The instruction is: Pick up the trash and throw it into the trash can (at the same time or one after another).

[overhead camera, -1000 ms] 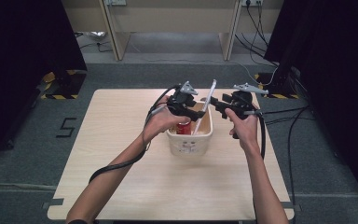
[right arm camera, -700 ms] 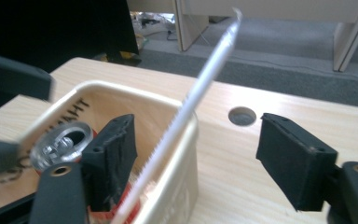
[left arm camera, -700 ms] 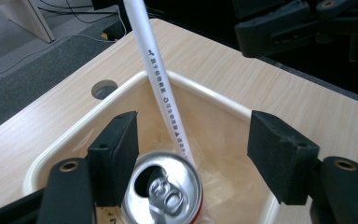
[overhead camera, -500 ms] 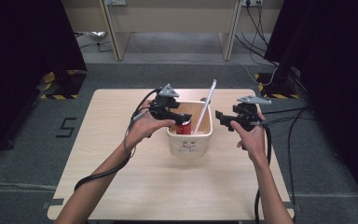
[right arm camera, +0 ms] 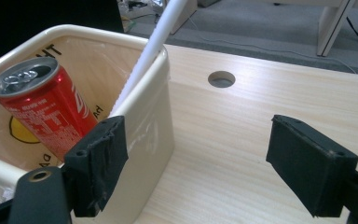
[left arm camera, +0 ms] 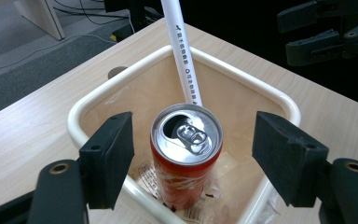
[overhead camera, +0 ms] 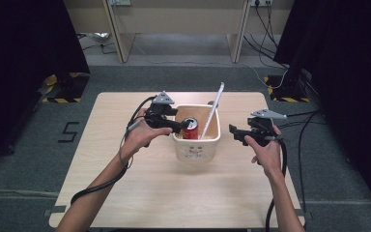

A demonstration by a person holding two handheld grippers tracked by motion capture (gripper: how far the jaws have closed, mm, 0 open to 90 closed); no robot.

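Note:
A cream bin (overhead camera: 196,145) stands mid-table. In it is an opened red can (overhead camera: 190,129) (left arm camera: 186,154) (right arm camera: 42,107), and a long white tube (overhead camera: 213,107) (left arm camera: 182,51) (right arm camera: 144,60) leans against its far rim. My left gripper (overhead camera: 175,126) (left arm camera: 193,149) hangs at the bin's left rim (left arm camera: 93,100). Its jaws have just been opening and stand wide on either side of the can, clear of it. My right gripper (overhead camera: 233,131) (right arm camera: 203,154) is right of the bin, apart from its wall (right arm camera: 149,126). Its jaws have just been opening, with bare table between them.
Crumpled wrappers (left arm camera: 144,173) lie on the bin's floor. A round cable hole (right arm camera: 221,78) (left arm camera: 116,71) sits in the tabletop (overhead camera: 125,193) behind the bin. Cables trail from both grippers. Desk legs and dark curtains stand beyond the table's far edge.
Both grippers have drawn away from above the bin, the left one leftward, the right one rightward and lower. Both sets of jaws have opened. Can and tube stay in the bin.

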